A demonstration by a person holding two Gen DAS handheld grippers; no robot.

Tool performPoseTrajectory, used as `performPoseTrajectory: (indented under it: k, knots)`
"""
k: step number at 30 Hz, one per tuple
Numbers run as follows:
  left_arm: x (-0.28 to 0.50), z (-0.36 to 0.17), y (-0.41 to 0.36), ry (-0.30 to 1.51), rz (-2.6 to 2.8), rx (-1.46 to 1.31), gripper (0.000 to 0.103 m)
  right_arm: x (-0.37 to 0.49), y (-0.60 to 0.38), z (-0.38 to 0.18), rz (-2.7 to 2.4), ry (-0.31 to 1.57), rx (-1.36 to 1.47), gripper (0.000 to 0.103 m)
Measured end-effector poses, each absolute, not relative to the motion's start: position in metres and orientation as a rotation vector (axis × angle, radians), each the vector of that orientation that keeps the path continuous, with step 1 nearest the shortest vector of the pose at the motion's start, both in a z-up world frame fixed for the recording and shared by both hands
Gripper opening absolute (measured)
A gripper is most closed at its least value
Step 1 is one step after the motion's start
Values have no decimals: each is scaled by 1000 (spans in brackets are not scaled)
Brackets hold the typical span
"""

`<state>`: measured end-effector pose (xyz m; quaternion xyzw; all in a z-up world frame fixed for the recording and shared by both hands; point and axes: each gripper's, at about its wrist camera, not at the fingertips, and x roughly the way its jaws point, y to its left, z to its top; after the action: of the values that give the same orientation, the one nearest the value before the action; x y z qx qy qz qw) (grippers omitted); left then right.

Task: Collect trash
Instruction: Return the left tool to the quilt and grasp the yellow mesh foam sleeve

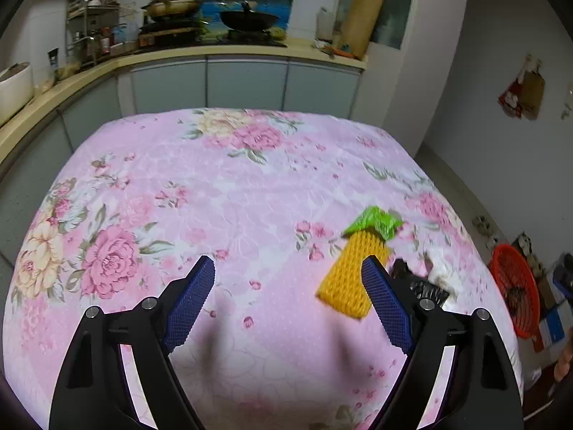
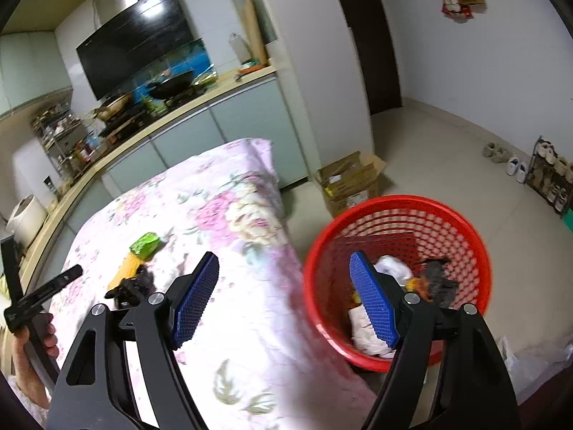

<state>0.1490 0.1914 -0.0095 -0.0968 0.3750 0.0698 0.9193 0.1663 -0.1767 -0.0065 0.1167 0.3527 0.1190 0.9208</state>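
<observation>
Left gripper: jaws wide apart, nothing between them, hanging over the flowered table. No pad touches anything.

Just off its right finger, near the table's right edge, lies a yellow foam net, with a crumpled green wrapper touching its far end. Hard against the net on the edge side: a black scrap and something white, blurred, cannot tell what. In the left view these partly hide behind the finger.

Right gripper: jaws also well apart and empty. It hangs past the table's right edge, its right finger over the red basket on the floor. The basket already holds white, black and orange trash.

A hand at the right view's left edge grips the other tool's handle.

Judgement: some trash is in; the net, wrapper, black scrap and white piece are left on the table.

Risks:
- The pieces lie touching. Closing on the net may drag the wrapper or the scrap along and drop it short of the basket.
- They sit close to the edge; a sideways nudge from a finger could push the white piece onto the floor.
- Foam net is soft and springy; a shallow pinch at one end may slip.
- The cloth is loose; pads pressed too low could catch a fold and shift everything.
</observation>
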Motion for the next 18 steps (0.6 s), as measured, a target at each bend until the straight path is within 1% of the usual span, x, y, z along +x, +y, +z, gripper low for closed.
performPoseTrajectory:
  k: [6,16,18]
  knots:
    - [169,-30,172,831,49,-164,81,168,-160,-4,276,739,214,73]
    - [202,-61,156,900,-12,-145,80,170,-166,-11,247,765,214,73]
    - [203,-61,154,897,-20,-136,75,171,-163,-12,251,771,215,73]
